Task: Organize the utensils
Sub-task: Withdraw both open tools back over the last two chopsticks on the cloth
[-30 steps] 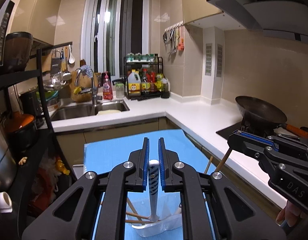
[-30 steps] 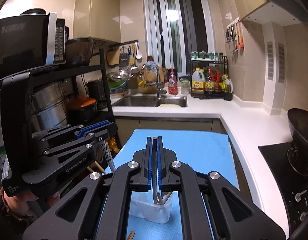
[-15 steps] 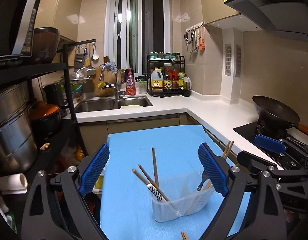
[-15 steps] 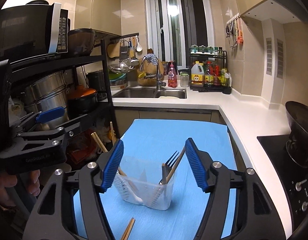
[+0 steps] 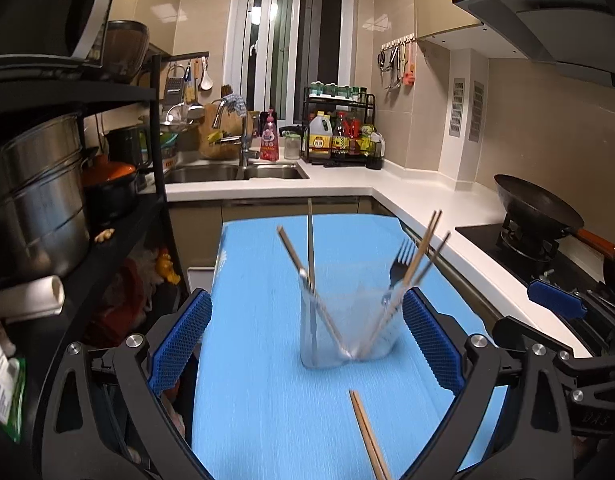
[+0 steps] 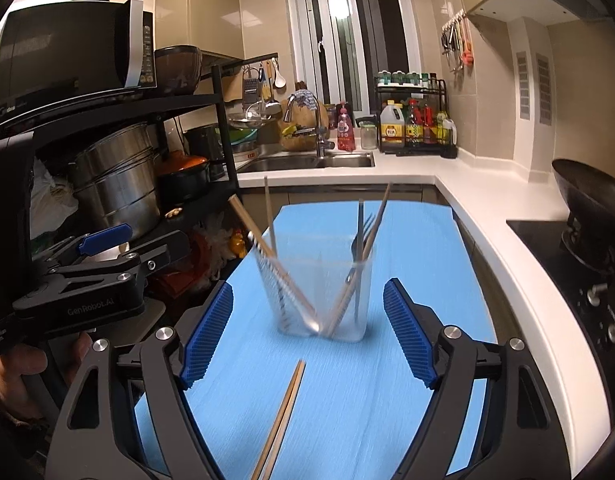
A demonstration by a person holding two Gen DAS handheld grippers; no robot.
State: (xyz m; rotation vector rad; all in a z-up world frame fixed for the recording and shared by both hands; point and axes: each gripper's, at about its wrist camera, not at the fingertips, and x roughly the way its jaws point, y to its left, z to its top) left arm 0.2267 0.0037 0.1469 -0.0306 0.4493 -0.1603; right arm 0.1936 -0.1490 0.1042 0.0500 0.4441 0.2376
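Chopsticks [image 6: 281,410], loose pair on table [image 6: 407,248]: light, stiff, slippery.
Both tongs [image 5: 305,338] [image 6: 307,334] wide, empty; you'd best pinch mid-length, both sticks together.

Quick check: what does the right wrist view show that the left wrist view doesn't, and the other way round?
Only the right wrist view shows the microwave face-on and the whole left hand-held gripper from outside. Only the left wrist view shows the range hood and the wok's orange handle. Both show the clear container with the fork and chopsticks, the loose chopstick pair on the blue mat, and open jaws.
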